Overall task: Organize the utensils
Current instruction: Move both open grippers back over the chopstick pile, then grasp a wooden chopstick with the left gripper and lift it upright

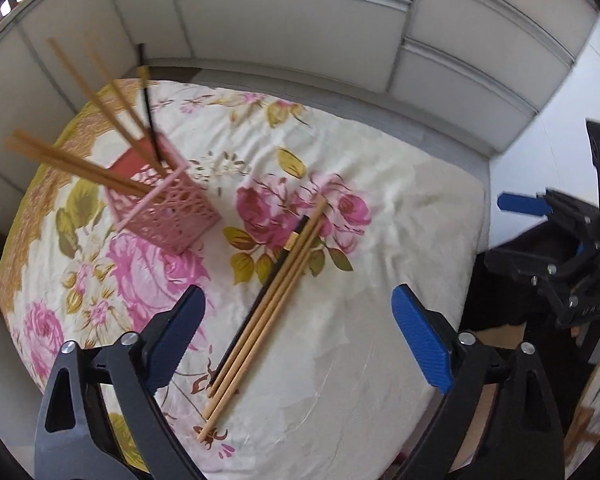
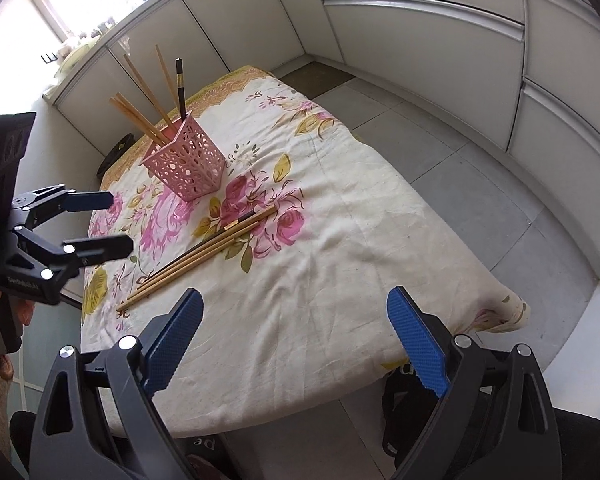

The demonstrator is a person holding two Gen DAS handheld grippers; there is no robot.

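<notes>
Lying side by side on the cloth (image 2: 340, 240) near the holder (image 2: 188, 160), the chopsticks (image 1: 268, 312) are framed by the left gripper (image 1: 300, 332), spread empty, while the right gripper (image 2: 296, 336) is likewise held spread, gripping nothing.

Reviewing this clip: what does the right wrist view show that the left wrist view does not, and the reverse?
Only the right wrist view: a bright window above a cluttered counter, the grey tiled floor, and the tablecloth's right corner.

Only the left wrist view: the loose chopsticks directly between the open left gripper fingers.

Both: the pink holder with chopsticks standing in it, the floral tablecloth, the loose chopsticks, white cabinets, and the right gripper, open.
</notes>
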